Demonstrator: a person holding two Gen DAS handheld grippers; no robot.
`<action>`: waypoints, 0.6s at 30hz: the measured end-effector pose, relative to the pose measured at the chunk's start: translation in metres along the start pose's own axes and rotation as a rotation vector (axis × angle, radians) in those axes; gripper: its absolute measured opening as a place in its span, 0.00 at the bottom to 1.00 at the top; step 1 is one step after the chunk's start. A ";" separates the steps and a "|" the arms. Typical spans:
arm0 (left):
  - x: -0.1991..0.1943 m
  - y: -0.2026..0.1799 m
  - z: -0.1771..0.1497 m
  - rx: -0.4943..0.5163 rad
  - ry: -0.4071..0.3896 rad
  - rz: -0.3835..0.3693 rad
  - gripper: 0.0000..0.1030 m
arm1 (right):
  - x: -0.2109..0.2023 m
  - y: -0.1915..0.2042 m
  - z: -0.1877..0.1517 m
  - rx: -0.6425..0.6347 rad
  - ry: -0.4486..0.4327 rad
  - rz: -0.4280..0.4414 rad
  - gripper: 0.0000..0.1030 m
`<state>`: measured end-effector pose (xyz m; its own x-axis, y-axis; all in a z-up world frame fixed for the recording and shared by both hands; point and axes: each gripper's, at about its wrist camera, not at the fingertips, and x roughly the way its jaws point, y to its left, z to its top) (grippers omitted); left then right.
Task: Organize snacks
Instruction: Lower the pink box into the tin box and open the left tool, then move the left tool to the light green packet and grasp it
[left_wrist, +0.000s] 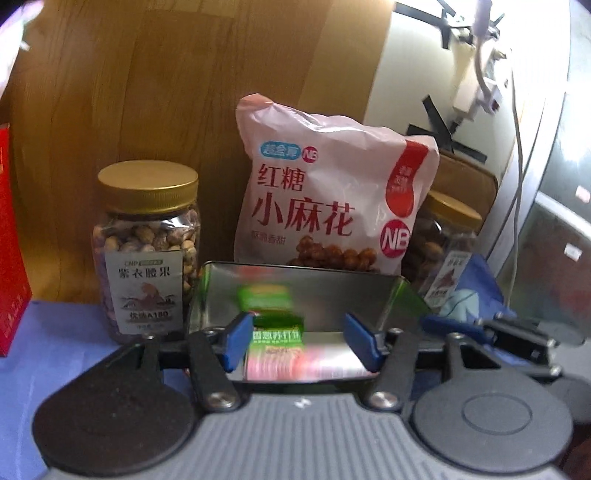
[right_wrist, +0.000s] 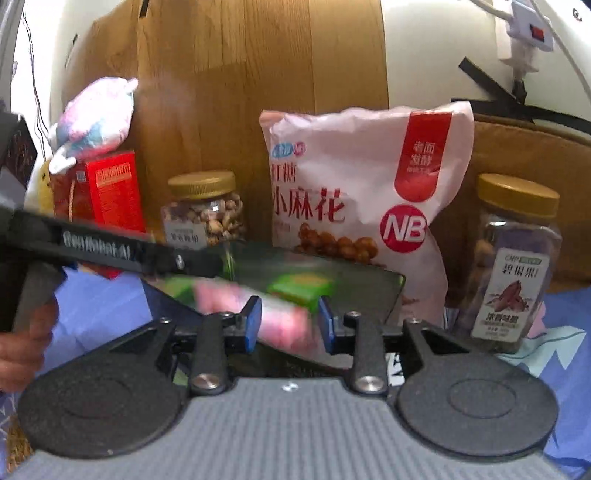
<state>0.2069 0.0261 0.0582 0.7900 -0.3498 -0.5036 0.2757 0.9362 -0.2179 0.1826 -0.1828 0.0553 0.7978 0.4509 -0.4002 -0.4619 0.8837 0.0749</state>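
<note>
An open metal tin (left_wrist: 388, 291) sits on the blue cloth in front of a big pink snack bag (left_wrist: 332, 177). Inside lie a green packet (left_wrist: 277, 330) and a pink packet (left_wrist: 277, 363). My left gripper (left_wrist: 301, 341) is open over the tin's near edge, its fingers either side of the packets. In the right wrist view the tin (right_wrist: 373, 288) holds a green packet (right_wrist: 301, 290). My right gripper (right_wrist: 290, 325) is shut on a pink packet (right_wrist: 284, 325) just above the tin. The left gripper's body (right_wrist: 110, 251) crosses the left of that view.
A gold-lidded nut jar (left_wrist: 147, 251) stands left of the tin and another (right_wrist: 517, 258) stands right of it. A red box (right_wrist: 107, 192) with a plush toy (right_wrist: 96, 118) on top is at far left. A wooden board (left_wrist: 184, 92) backs everything.
</note>
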 end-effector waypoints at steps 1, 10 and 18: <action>-0.003 -0.001 -0.002 0.008 -0.003 0.011 0.64 | -0.002 0.000 0.001 0.000 -0.007 -0.005 0.37; -0.059 0.021 -0.039 -0.085 0.024 -0.037 0.64 | -0.014 0.009 -0.017 0.227 0.218 0.248 0.36; -0.099 0.068 -0.095 -0.269 0.062 -0.028 0.62 | 0.034 0.048 -0.026 0.240 0.453 0.255 0.40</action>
<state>0.0959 0.1211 0.0139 0.7470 -0.3844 -0.5424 0.1350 0.8866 -0.4423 0.1773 -0.1282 0.0216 0.4024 0.6019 -0.6898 -0.4753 0.7813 0.4044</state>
